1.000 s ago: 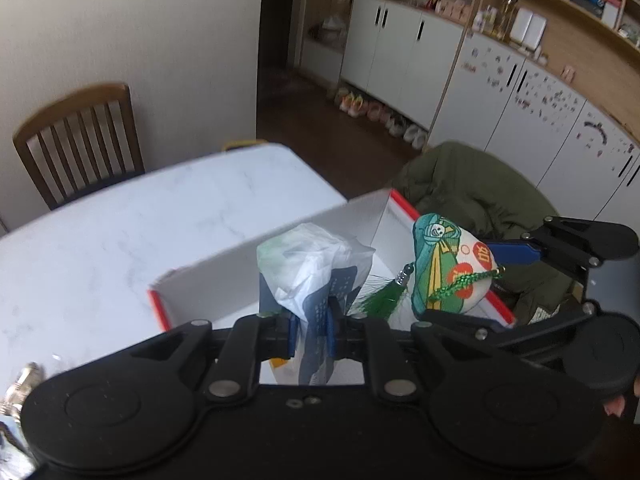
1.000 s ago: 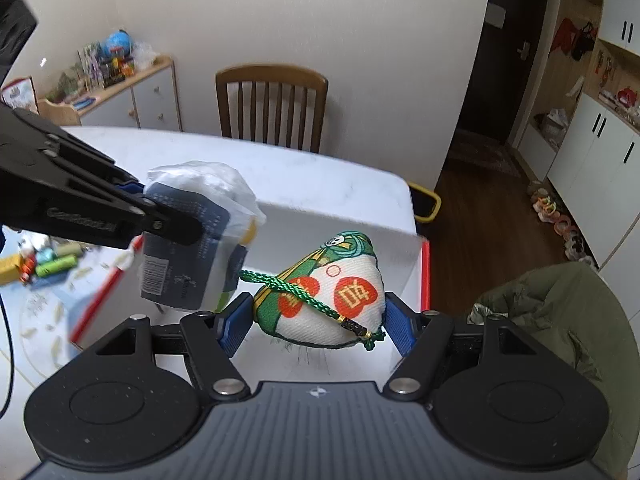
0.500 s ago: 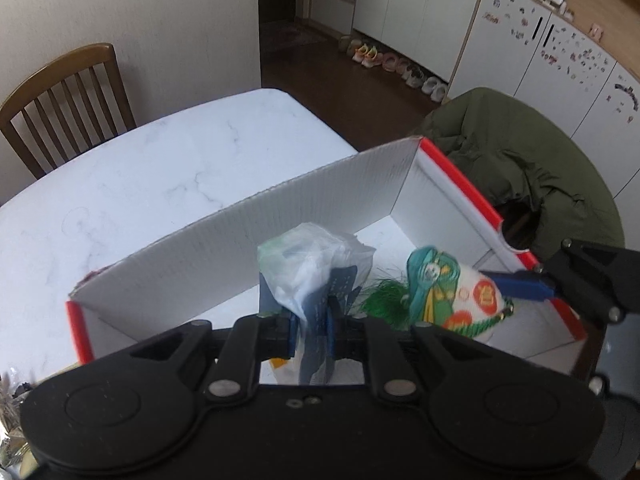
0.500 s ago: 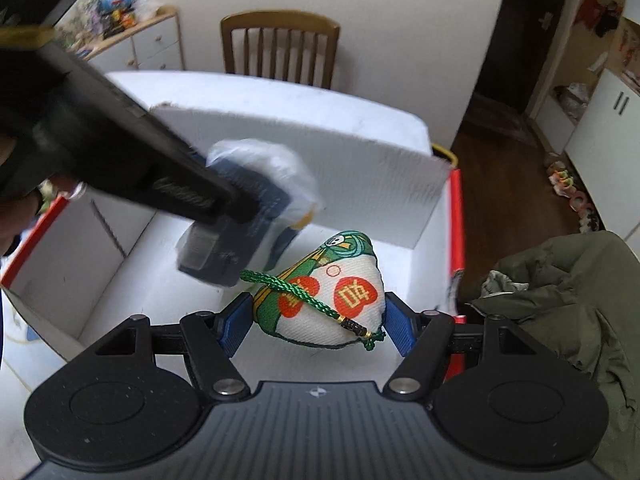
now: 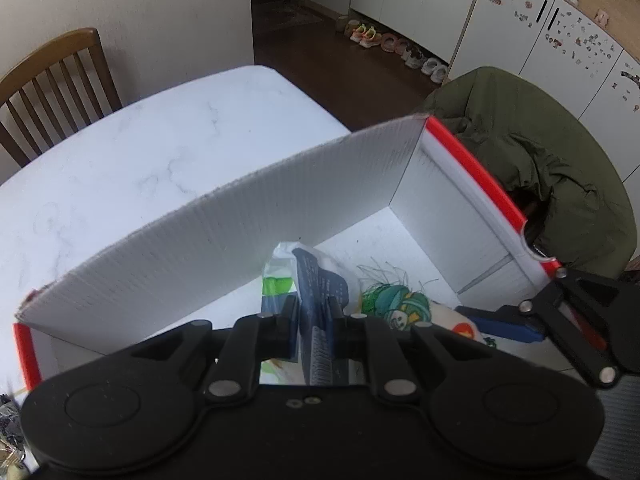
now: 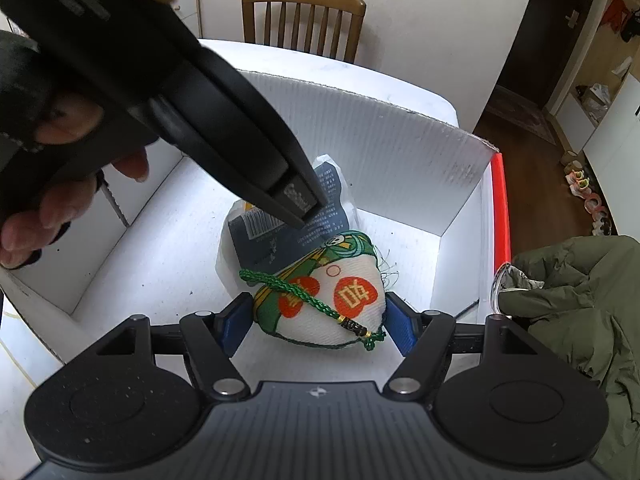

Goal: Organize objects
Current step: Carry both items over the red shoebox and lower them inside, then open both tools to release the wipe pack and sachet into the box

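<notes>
A white corrugated box (image 5: 240, 236) with red edges stands on the marble table. My left gripper (image 5: 314, 312) is shut on a clear plastic packet with a dark blue card (image 5: 318, 276), held low inside the box. The right wrist view shows the same packet (image 6: 280, 236) resting against the box floor (image 6: 160, 264) under the left gripper (image 6: 300, 208). My right gripper (image 6: 320, 324) is shut on a white and green cloth pouch with red print and a green cord (image 6: 340, 300), down in the box beside the packet. In the left wrist view the pouch (image 5: 404, 308) lies right of the packet.
A green jacket (image 5: 540, 168) hangs over a chair right of the box. A wooden chair (image 6: 304, 16) stands at the table's far side. A gloved hand (image 6: 60, 208) holds the left gripper. Shoes (image 5: 400, 44) line the dark floor by white cabinets.
Both grippers have moved forward and down into the box, still holding the packet and the pouch. The two things now sit low by the box floor, close together.
</notes>
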